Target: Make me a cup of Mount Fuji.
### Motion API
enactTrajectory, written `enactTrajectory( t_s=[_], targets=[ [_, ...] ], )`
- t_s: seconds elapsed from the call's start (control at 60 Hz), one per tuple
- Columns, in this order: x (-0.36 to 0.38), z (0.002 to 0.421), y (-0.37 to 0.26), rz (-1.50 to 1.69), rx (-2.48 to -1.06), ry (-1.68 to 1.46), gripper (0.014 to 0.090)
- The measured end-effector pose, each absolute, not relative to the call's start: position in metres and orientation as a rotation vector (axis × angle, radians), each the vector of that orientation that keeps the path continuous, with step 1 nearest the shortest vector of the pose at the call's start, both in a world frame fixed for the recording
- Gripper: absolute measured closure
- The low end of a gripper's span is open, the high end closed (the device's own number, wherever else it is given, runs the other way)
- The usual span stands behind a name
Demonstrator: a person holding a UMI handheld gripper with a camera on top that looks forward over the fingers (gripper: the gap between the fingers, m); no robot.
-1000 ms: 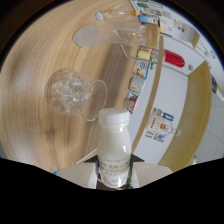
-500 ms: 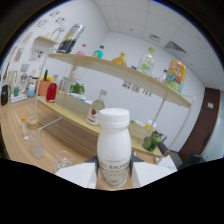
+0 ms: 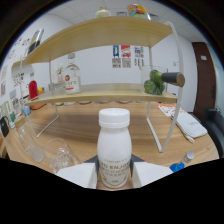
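A white plastic bottle (image 3: 114, 150) with a white screw cap and dark lettering stands upright between my fingers, and my gripper (image 3: 114, 176) is shut on its lower body. The white fingers (image 3: 77, 175) press it from both sides. Just left of the bottle, on the wooden table (image 3: 100, 127), a clear glass (image 3: 63, 156) lies or stands low. A second clear glass (image 3: 31, 145) sits further left. The bottle's base is hidden.
Beyond the bottle stands a white-framed wooden shelf rack (image 3: 170, 100) holding a clear bottle with a red label (image 3: 72, 80), a red bottle (image 3: 33, 90) and a green bottle with a dark cap (image 3: 161, 81). A white flat object (image 3: 188, 124) and a small blue-capped thing (image 3: 181, 163) lie to the right.
The view has swung from looking down at the table and a glass to facing the shelf rack level on. The white bottle has stayed in my grip throughout.
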State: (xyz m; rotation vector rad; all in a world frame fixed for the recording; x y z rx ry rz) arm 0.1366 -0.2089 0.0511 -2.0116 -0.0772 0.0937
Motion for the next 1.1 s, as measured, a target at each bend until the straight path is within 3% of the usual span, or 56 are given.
enactTrajectory(
  t_s=[0.283,0.333,0.433,0.467,0.783,1.1],
  targets=[
    [0.141,0.048,-0.229,0.065,-2.021,-0.073,0.0519],
    [0.143,0.053,-0.232,0.047,-2.022,-0.067,0.0462],
    [0.148,0.067,-0.24,0.01,-2.043,-0.03,0.0217],
    [0.149,0.075,-0.244,-0.001,-2.049,-0.008,0.0186],
    [0.106,0.138,-0.298,-0.058,-2.137,0.072,0.0191],
    [0.046,0.151,-0.327,-0.088,-2.176,0.038,0.0187]
  ],
)
